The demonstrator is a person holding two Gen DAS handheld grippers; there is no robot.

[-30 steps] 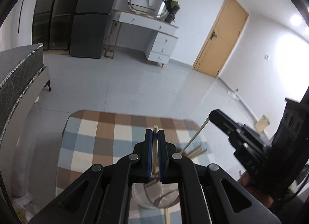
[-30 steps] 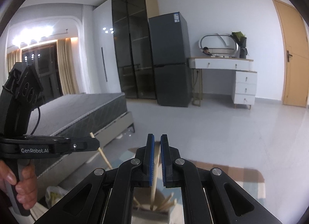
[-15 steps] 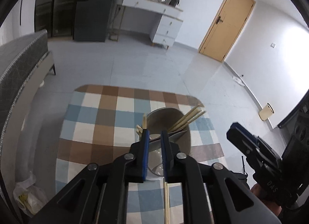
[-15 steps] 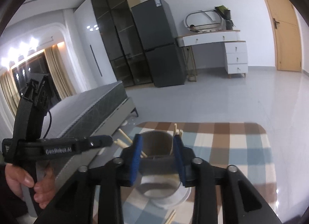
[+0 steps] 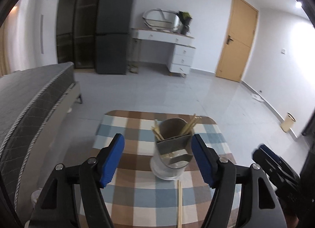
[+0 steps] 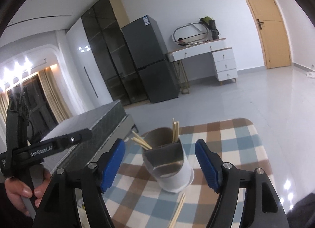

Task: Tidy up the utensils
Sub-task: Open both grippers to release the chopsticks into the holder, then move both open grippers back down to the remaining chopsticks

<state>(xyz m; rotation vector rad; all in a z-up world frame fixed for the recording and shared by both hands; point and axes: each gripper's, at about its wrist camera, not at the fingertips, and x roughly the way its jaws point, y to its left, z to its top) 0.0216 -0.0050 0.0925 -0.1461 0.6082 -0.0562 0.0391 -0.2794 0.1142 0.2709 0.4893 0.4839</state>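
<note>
1. the left gripper (image 5: 157, 159) hangs above the near part of the counter (image 5: 126, 198), which is covered by a checked cloth in brown, blue and cream; its jaws are spread wide and hold nothing.
2. the right gripper (image 6: 160, 162) is likewise over the counter, jaws wide apart and empty.
3. the utensil holder (image 5: 172, 149), a grey cup with a divider standing in a white base, sits upright on the counter toward its far half, seen between the blue pads of each gripper.
4. chopsticks in the holder (image 5: 190, 124) lean in two bunches, one toward the left rim and one toward the right rim.
5. a loose pair of chopsticks (image 5: 179, 202) lies flat on the cloth just in front of the holder, its far end near the white base and pointing back toward the cameras.
6. in the right wrist view, a hand (image 6: 21, 188) grips the handle of the other gripper at the left edge.
7. beyond the counter are a grey bed (image 5: 29, 100), a dark fridge (image 5: 113, 31), a white dresser (image 5: 167, 45) and a wooden door (image 5: 238, 39).
</note>
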